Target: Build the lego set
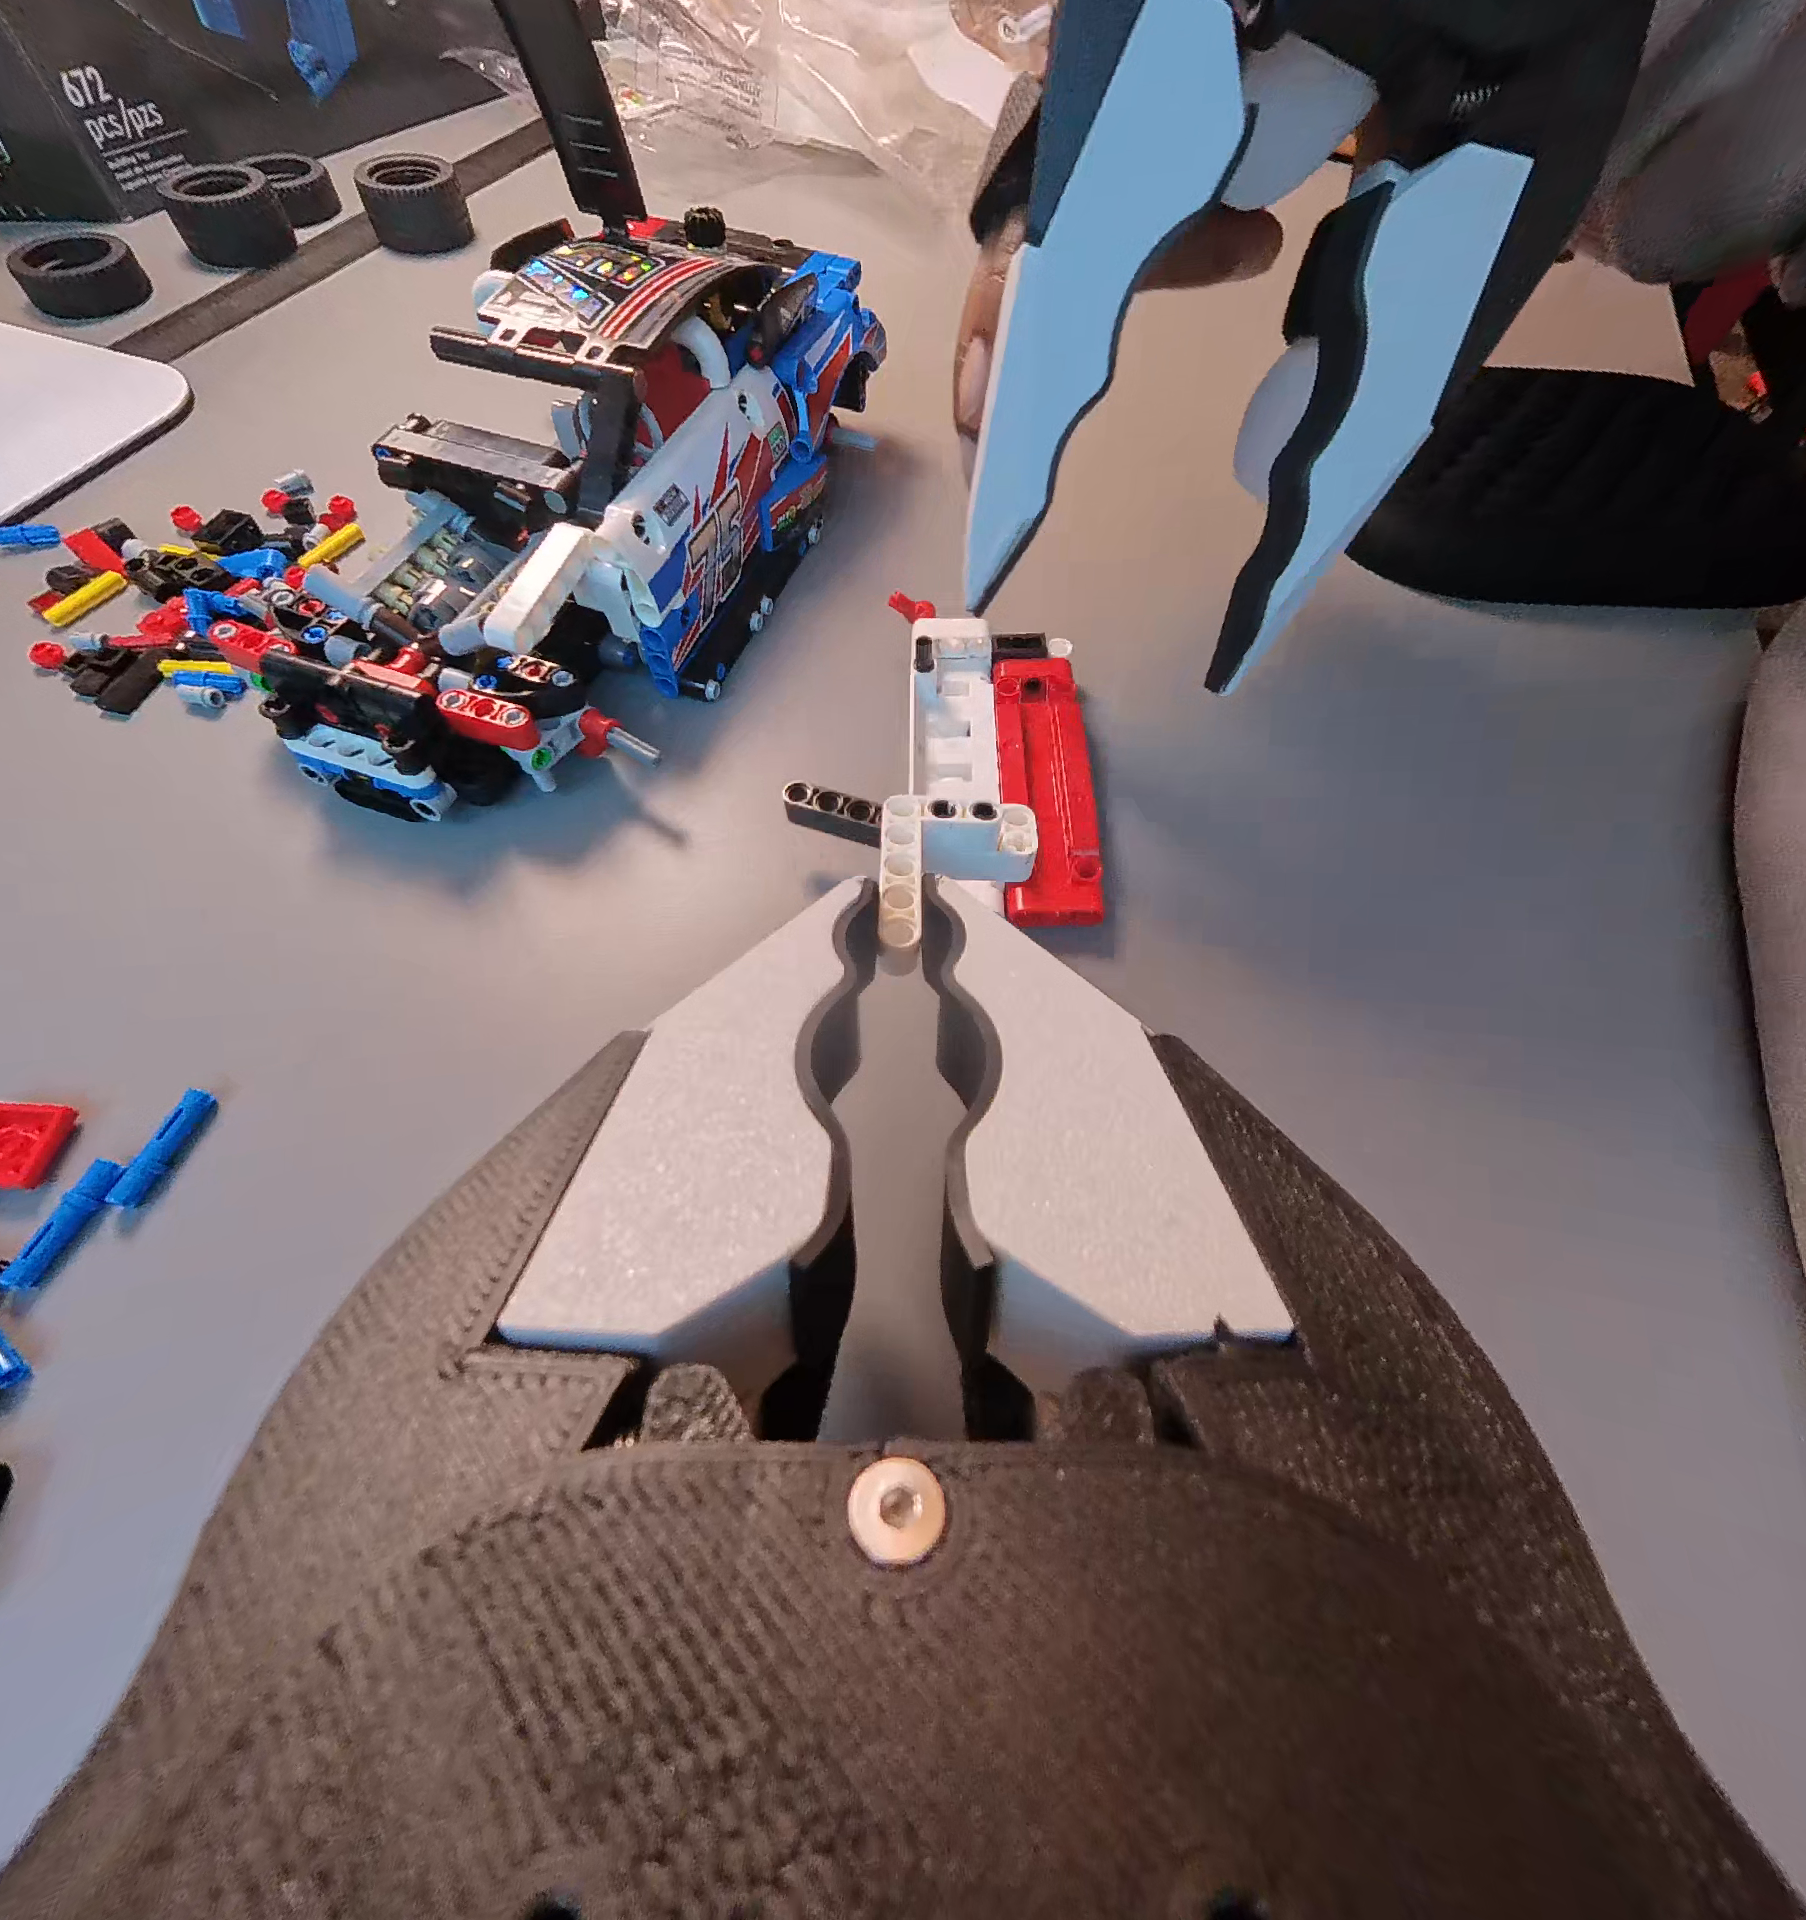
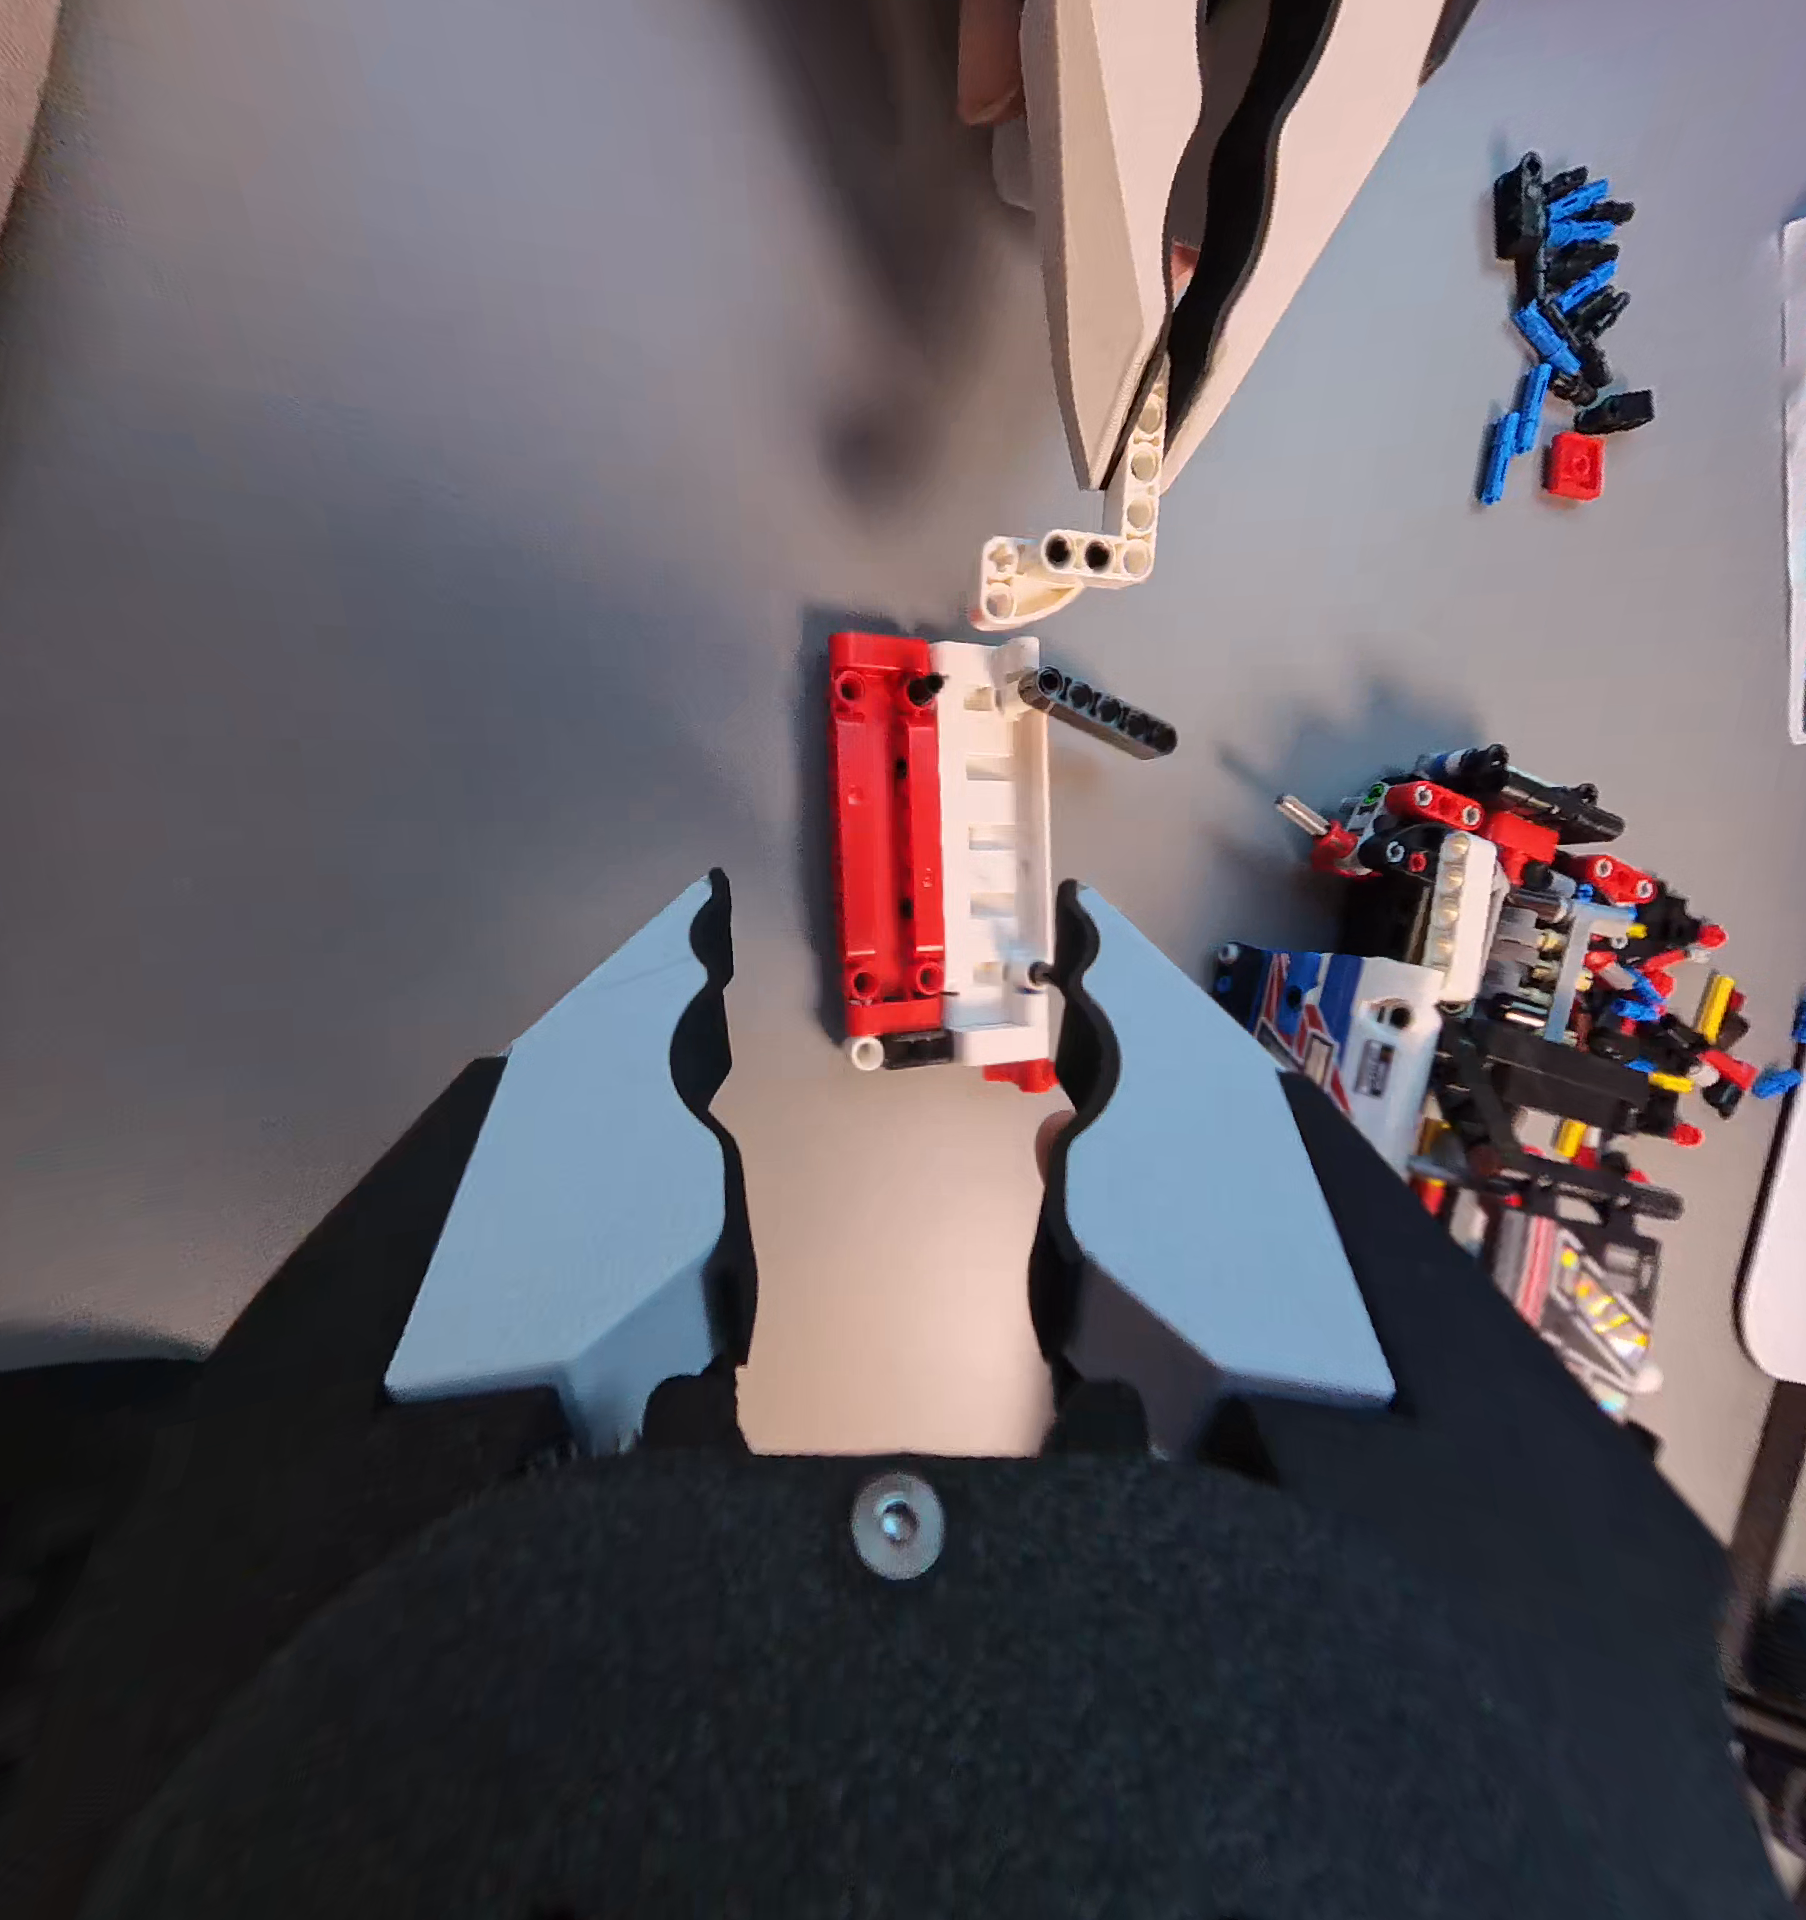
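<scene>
Pinching white L-shaped holed beam [image 1: 904,868]: left gripper [image 1: 901,914]; right gripper [image 2: 894,935] agape.

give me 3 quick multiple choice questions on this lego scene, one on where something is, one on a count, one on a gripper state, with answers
1. Where does the red and white panel lie?
A. on the car
B. on the table between the two grippers
C. inside the box

2. How many loose tyres sit by the box?
A. two
B. four
C. six

3. What is the left gripper doing?
A. jaws shut on the white beam
B. jaws wide open, holding nothing
C. jaws shut on a tyre

Answers:
1 B: the panel rests flat on the grey table, with the right gripper at one end and the left at the other.
2 B: four black tyres show in the left wrist view.
3 A: the angled beam's end is pinched between its tips, while the right gripper's jaws stand open.
</scene>
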Available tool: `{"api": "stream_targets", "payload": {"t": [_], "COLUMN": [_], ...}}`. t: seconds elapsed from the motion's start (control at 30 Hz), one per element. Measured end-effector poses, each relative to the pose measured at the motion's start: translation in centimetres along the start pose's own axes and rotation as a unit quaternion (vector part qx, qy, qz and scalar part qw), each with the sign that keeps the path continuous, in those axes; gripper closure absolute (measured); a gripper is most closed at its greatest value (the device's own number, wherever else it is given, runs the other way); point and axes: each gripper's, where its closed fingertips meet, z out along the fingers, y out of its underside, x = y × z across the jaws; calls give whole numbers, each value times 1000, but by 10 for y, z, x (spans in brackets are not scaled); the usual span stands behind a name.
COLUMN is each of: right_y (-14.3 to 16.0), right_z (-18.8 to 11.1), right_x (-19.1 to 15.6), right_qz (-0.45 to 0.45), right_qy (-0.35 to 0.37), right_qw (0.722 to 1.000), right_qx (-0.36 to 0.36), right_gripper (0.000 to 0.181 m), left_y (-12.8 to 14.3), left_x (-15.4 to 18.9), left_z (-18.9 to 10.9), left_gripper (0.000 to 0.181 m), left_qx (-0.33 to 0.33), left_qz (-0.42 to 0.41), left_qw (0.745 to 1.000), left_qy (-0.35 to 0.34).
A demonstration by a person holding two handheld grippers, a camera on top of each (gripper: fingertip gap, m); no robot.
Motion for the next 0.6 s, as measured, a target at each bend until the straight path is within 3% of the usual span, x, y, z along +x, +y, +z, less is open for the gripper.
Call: {"api": "stream_targets", "payload": {"t": [0.23,0.27,0.33,0.53,0.6], "right_y": [-31,-34,-37,-32,-29], "right_z": [-2,-2,-3,-2,-2], "right_x": [-3,2,12,23,25], "right_qz": [122,140,162,201,216], "right_qy": [72,94,133,156,157], "right_qw": [980,973,959,946,941], "right_qx": [142,159,189,202,206], "right_gripper": [137,144,181,181,167], "left_y": [-1,0,0,2,2], "left_x": [3,4,7,12,10], "left_z": [5,6,9,12,12], "left_gripper": [176,176,176,176,176], "left_qx": [-2,-3,-6,-13,-12], "left_qz": [-12,-13,-11,-2,-5], "left_qw": [1000,1000,1000,1000,1000], "left_qy": [-6,-6,-5,-2,-5]}}
